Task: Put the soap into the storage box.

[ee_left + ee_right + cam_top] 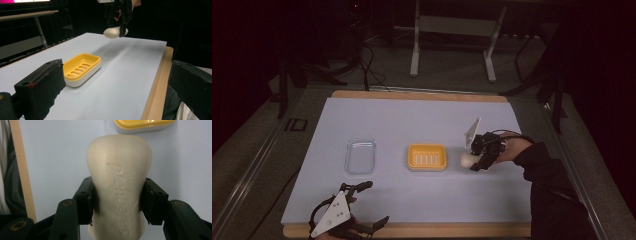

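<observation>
A cream bar of soap with embossed lettering sits between the pads of my right gripper, which is shut on it. In the high view the soap hangs just right of the yellow soap dish, held by the right gripper above the mat. From the left gripper view the soap is lifted off the table beyond the yellow dish. My left gripper rests at the near left edge with its jaws wide apart and nothing between them.
A clear plastic lid or tray lies left of the dish on the pale blue mat. A wooden board edge runs along the front. Metal table legs stand behind the table.
</observation>
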`<state>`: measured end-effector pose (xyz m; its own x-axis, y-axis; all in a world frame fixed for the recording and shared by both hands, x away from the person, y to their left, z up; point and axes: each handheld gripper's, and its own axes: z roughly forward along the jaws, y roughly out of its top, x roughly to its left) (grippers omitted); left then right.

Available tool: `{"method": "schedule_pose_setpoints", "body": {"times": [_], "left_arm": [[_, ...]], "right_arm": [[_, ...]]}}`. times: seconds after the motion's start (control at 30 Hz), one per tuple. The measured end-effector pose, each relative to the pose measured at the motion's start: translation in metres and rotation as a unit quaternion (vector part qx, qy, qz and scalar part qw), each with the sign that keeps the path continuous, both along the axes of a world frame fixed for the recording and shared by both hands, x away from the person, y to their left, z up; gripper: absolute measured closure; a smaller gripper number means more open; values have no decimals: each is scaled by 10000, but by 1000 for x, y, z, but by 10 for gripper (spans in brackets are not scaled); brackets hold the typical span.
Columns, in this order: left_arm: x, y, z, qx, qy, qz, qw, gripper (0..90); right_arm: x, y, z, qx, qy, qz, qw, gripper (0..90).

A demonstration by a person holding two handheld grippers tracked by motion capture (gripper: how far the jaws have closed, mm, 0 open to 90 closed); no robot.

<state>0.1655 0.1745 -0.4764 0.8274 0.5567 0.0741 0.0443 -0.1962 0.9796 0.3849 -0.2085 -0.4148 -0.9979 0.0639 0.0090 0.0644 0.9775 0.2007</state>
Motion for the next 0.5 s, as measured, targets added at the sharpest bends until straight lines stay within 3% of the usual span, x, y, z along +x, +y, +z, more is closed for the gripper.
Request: {"method": "schedule_pose_setpoints", "body": {"times": [0.5], "left_arm": [[0, 0, 0, 1, 3, -8, 10000, 11]], "right_arm": [[0, 20, 14, 61, -114, 293, 9995, 499]]}}
